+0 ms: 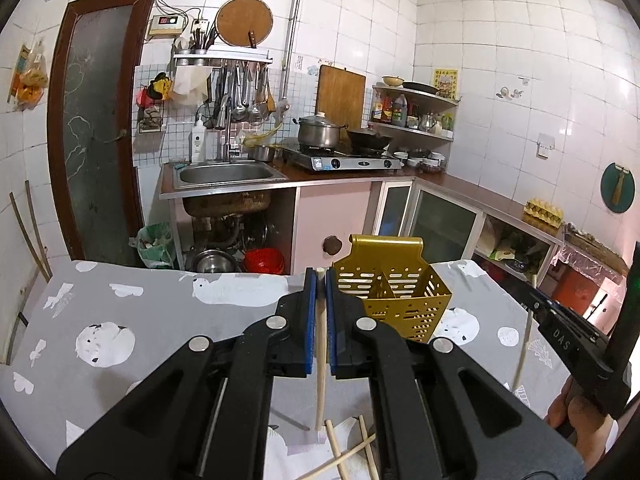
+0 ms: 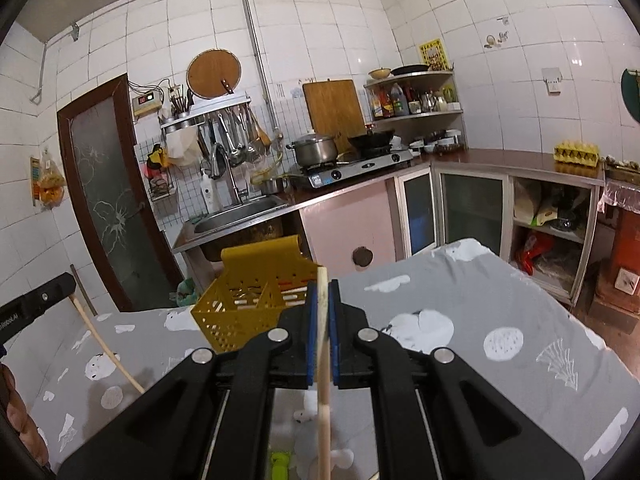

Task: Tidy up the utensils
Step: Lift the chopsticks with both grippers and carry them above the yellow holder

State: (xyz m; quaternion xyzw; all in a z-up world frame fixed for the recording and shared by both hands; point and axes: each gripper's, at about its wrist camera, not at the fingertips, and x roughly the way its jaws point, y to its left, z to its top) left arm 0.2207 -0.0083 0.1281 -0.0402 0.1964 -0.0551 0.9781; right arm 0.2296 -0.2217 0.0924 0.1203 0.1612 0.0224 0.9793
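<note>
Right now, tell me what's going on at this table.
A person is sorting chopsticks with a handheld gripper in each hand. The left gripper is shut on one wooden chopstick, and the right gripper is shut on another chopstick. Both are held above the grey patterned tablecloth, short of the yellow perforated utensil holder. More loose chopsticks lie on the cloth, not yet put away.

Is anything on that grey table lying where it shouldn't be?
Yes. Several loose chopsticks lie crossed on the table instead of standing in the yellow utensil basket. The left gripper and right gripper each hold one chopstick.
</note>
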